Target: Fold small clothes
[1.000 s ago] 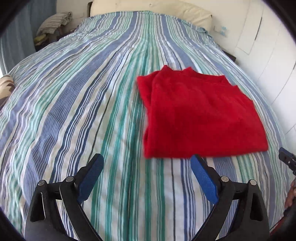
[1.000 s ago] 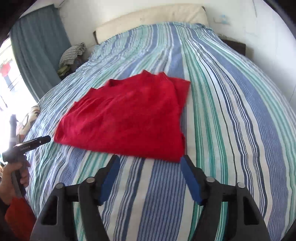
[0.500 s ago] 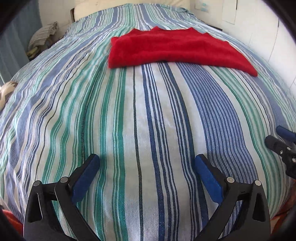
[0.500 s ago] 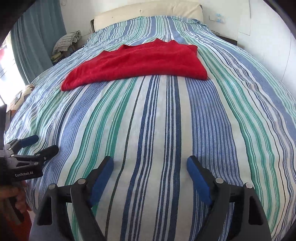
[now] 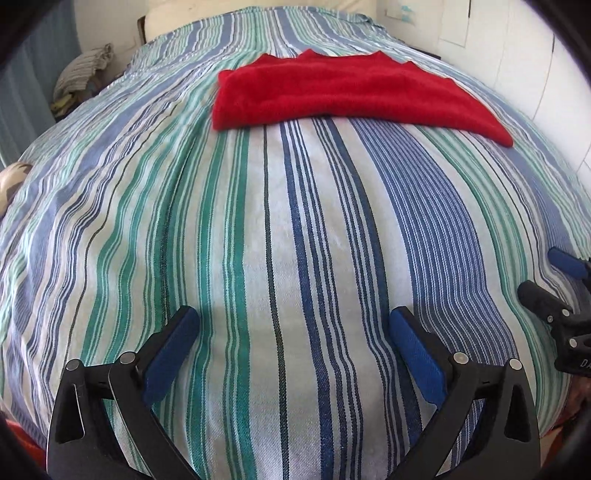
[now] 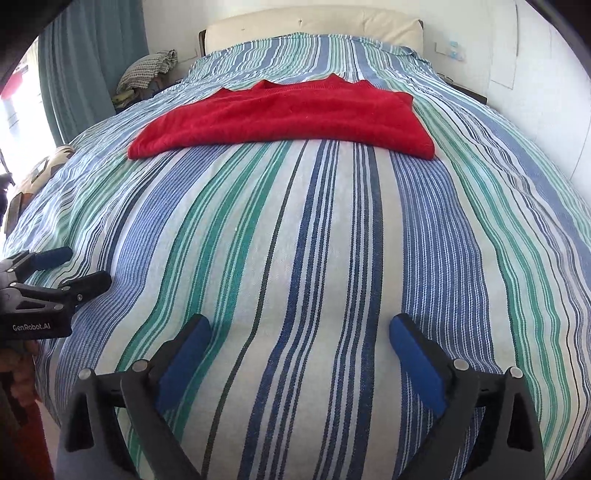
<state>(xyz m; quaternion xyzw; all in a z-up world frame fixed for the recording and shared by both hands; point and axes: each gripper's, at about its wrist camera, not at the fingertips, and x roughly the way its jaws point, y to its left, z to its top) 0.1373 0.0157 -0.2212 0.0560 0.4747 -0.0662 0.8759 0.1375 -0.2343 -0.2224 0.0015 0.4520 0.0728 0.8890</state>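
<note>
A folded red garment lies flat on the striped bedspread, toward the far half of the bed. My left gripper hovers over the near part of the bed, well short of the garment, open with only bedspread between its blue pads. My right gripper is beside it, equally far from the garment, its jaws opening with nothing between them. Each gripper shows at the edge of the other's view: the right gripper and the left gripper.
A cream headboard stands at the far end of the bed. A heap of checked cloth sits beside the bed at the far left, next to a teal curtain. White wall panels run along the right side.
Both grippers drew back from the red garment toward the near edge of the bed and sank lower. The right jaws widened. The garment stayed where it lay.
</note>
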